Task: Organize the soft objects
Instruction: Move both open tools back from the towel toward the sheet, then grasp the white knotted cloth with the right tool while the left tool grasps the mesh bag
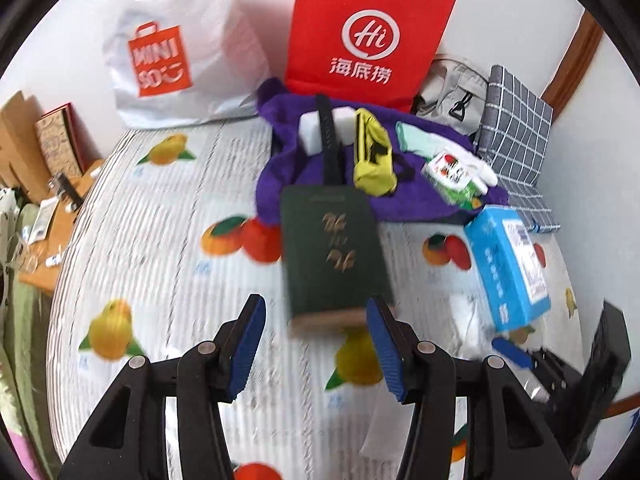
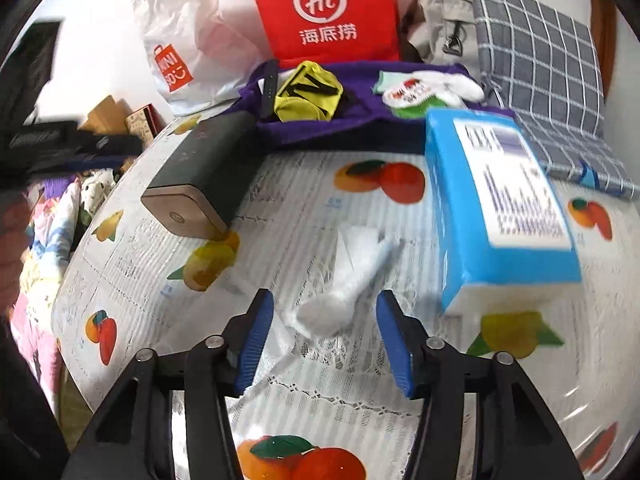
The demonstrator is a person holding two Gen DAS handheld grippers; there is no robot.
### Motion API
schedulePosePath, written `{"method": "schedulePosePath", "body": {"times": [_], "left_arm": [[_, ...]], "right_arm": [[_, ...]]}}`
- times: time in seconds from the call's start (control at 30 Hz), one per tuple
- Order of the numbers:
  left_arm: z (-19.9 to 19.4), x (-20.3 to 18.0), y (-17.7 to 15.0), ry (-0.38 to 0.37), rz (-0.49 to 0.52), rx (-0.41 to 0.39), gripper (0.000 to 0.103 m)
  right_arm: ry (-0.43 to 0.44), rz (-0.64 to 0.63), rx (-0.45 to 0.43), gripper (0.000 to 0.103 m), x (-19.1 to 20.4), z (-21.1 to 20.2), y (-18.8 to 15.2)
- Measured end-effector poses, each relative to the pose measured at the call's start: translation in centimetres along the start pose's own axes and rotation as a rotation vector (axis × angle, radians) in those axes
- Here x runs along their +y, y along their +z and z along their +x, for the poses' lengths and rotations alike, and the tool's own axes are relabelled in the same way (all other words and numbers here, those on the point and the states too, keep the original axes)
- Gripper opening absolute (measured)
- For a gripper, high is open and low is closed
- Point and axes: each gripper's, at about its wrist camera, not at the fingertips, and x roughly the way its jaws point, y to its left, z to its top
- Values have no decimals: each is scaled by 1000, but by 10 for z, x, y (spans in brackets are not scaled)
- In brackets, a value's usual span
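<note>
Both tools spread wide, holding nothing. Crumpled white tissue [image 2: 352,276] just ahead between right tool [image 2: 325,332] pads, on the fruit-print tabletop [image 2: 304,208]. Dark green box [image 1: 332,256] just ahead of left tool [image 1: 316,346], right pad [image 1: 384,348] near its wooden end.

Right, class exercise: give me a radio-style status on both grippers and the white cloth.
Left gripper open, empty. Right gripper open, white cloth lying just ahead between its fingers, not gripped. Blue box close on the right, dark green box to the left.
</note>
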Motion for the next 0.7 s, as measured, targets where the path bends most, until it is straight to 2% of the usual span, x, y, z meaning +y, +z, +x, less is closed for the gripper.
{"method": "schedulePosePath", "body": {"times": [0.17, 0.23, 0.33, 0.47, 0.7], "left_arm": [[1, 8, -28, -12, -24, -3, 50], [7, 8, -38, -30, -29, 2, 50], [19, 4, -52, -47, -22, 30, 50], [33, -9, -63, -56, 6, 72, 50], [51, -33, -88, -91, 51, 130, 50]], "right_arm": [[-16, 13, 19, 48, -1, 22, -1], [-61, -31, -13, 37, 5, 25, -3], [-94, -91, -18, 29, 10, 24, -6], [-45, -70, -31, 28, 6, 11, -9], [-14, -50, -81, 28, -3, -21, -16]]}}
